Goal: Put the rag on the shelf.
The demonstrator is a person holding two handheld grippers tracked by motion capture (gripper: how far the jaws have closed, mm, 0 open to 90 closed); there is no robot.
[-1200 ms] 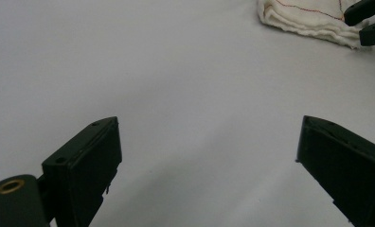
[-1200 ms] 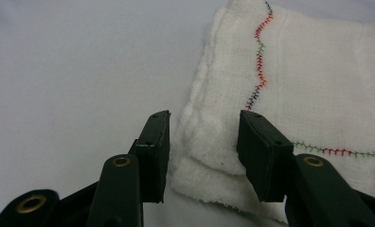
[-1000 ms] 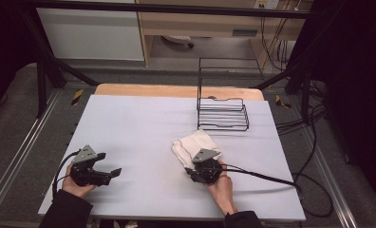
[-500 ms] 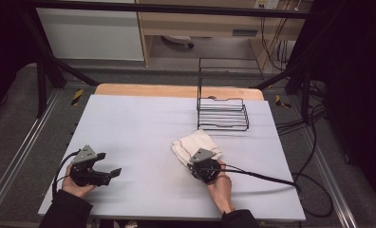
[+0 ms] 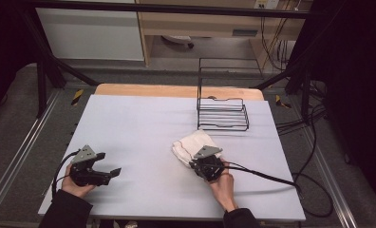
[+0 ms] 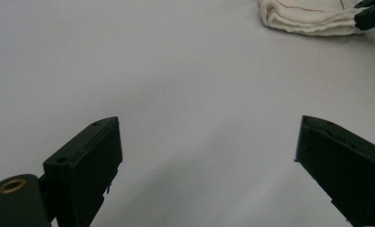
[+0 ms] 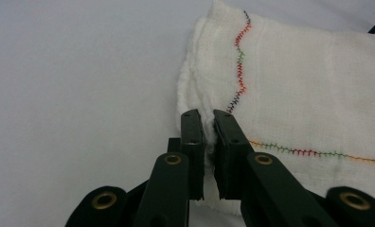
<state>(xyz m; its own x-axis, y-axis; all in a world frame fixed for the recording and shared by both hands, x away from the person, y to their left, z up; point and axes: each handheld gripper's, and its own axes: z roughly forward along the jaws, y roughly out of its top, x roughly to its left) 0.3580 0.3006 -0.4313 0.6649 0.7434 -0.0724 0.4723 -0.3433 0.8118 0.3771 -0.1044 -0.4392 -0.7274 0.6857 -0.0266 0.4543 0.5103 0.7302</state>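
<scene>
My right tool pinching the cloth edge on the surface, rack at its twelve o'clock, my left tool spread wide, holding nothing

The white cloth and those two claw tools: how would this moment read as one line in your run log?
right gripper: shut on folded white cloth edge | left gripper: open, empty, apart from cloth | wire rack: empty, behind cloth | table
</scene>
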